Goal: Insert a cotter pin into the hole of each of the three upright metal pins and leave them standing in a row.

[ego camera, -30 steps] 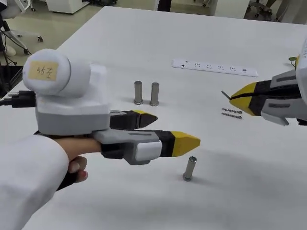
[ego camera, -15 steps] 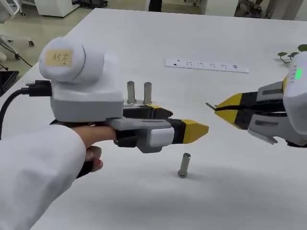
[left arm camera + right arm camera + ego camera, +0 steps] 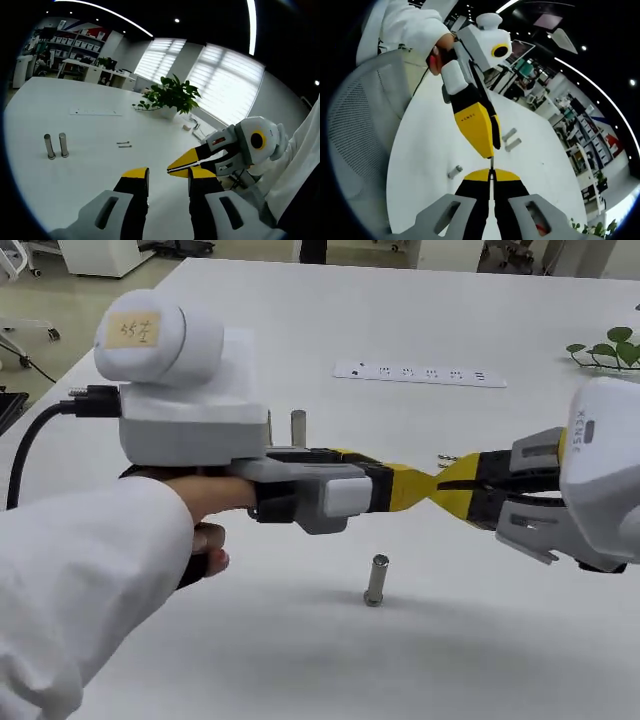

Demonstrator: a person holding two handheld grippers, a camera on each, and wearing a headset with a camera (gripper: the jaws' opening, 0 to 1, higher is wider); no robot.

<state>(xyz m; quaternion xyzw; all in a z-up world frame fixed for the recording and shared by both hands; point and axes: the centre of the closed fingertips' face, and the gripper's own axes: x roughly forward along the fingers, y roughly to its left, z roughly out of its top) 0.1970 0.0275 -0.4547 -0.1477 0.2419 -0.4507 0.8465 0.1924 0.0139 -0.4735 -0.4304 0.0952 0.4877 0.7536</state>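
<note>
The right gripper is pinching a cotter pin, its length pointing straight forward at the left gripper, whose jaws are parted and empty.

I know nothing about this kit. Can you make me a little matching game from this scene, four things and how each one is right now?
Things:
1. left gripper
2. right gripper
3. power strip
4. nearest pin

States:
A. lying flat, far back
B. open
C. standing upright, alone
D. shut on a cotter pin

Pairs: 1-B, 2-D, 3-A, 4-C
</note>
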